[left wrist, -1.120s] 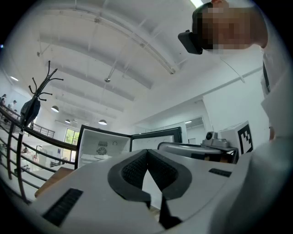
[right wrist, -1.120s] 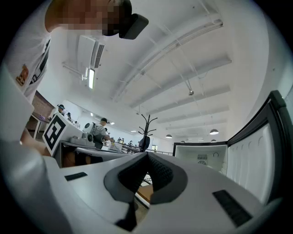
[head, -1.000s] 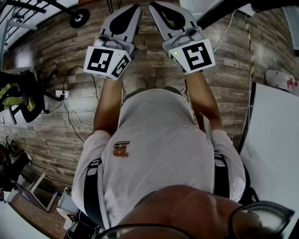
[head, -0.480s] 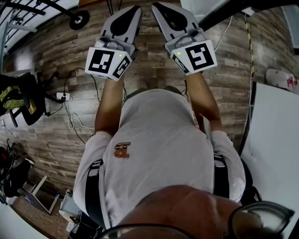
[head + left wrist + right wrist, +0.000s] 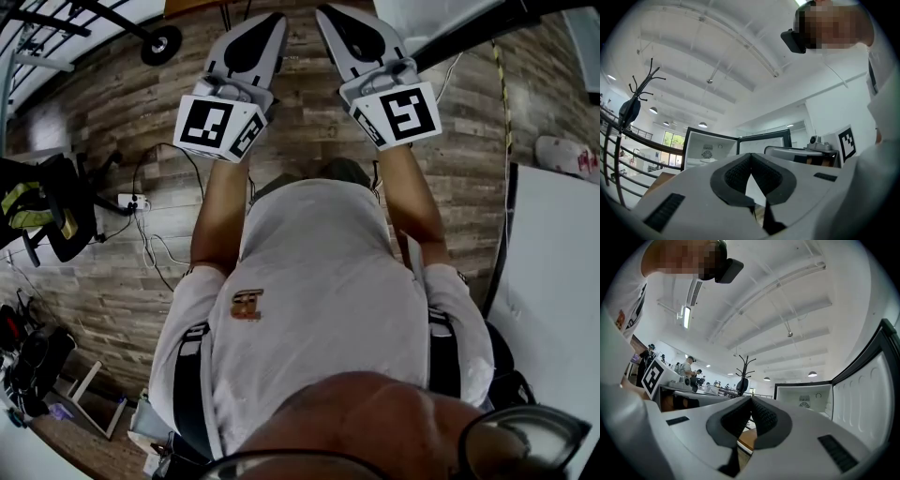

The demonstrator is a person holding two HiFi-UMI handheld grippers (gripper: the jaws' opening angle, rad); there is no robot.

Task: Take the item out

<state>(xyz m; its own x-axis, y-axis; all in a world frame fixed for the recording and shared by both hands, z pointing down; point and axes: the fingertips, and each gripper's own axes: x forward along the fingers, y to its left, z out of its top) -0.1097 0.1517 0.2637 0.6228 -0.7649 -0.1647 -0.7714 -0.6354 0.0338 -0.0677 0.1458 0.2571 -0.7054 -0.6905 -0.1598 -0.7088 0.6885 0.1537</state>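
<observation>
Both grippers are held out in front of me above a wooden floor. My left gripper (image 5: 267,19) is shut with nothing between its dark pads (image 5: 736,173). Beside it, my right gripper (image 5: 326,13) is shut and empty too, its pads (image 5: 761,416) meeting at the tip. Past the jaws stands a white fridge (image 5: 710,150) with its door (image 5: 764,143) swung open. The same fridge (image 5: 804,399) and door (image 5: 867,394) show in the right gripper view. Its white inside is small and far off, and I cannot make out any item in it.
A white table (image 5: 553,281) fills the right edge. On the floor at left lie a power strip with cables (image 5: 127,200) and a black chair (image 5: 56,202). A coat rack (image 5: 743,369) stands beyond, with people at desks (image 5: 689,369) far off. A railing (image 5: 614,154) runs at left.
Both grippers have drifted slightly to the right and up in the head view, still shut and empty. The floor clutter at left has shifted a little in the picture.
</observation>
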